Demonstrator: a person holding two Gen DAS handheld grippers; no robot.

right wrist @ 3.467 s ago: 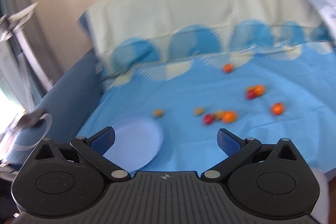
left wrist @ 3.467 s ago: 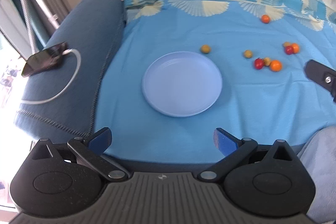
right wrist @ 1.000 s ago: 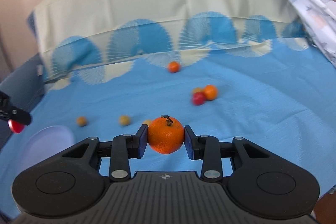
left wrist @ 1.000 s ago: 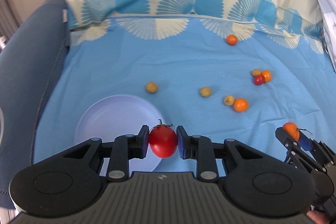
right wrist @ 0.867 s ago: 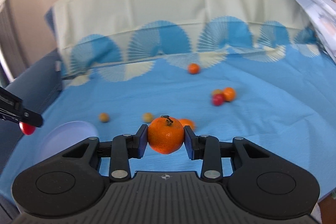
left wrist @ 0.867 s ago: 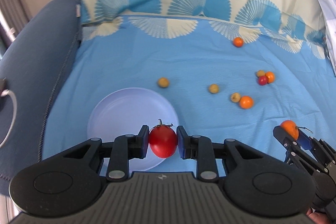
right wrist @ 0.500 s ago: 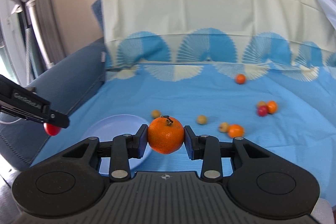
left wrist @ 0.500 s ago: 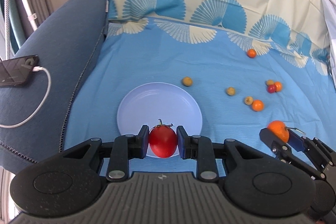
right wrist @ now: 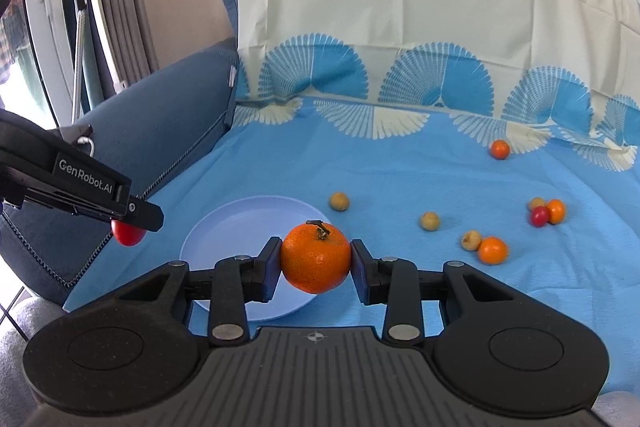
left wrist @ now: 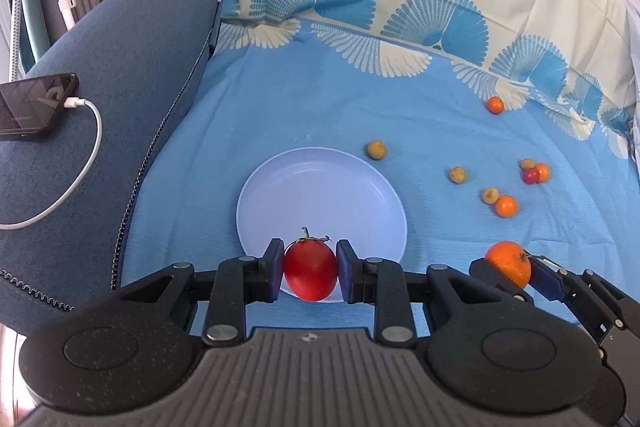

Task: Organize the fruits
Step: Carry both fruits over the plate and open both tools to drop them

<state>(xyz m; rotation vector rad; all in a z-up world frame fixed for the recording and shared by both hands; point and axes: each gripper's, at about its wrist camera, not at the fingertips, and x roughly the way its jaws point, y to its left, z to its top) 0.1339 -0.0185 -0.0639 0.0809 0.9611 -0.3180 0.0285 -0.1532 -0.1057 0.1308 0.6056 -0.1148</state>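
Note:
My left gripper (left wrist: 310, 271) is shut on a red tomato (left wrist: 310, 269), held over the near rim of the pale blue plate (left wrist: 320, 187). My right gripper (right wrist: 315, 259) is shut on an orange mandarin (right wrist: 315, 257), held above the plate (right wrist: 240, 223) near its right side. In the left wrist view the right gripper (left wrist: 508, 269) with the mandarin (left wrist: 508, 263) hangs to the right of the plate. The right wrist view shows the left gripper (right wrist: 132, 223) with the tomato (right wrist: 128, 233) at the plate's left. The plate holds nothing.
Several small fruits lie loose on the blue cloth right of the plate: yellowish ones (left wrist: 376, 149), (left wrist: 457, 174), small oranges (left wrist: 506, 205), (left wrist: 495, 104) and a red one (left wrist: 531, 176). A phone (left wrist: 32, 105) on a white cable (left wrist: 84, 163) rests on the dark blue armrest at left.
Both grippers have carried their fruit leftward toward the plate, which now lies centred ahead of the left gripper. The grips on tomato and mandarin are unchanged.

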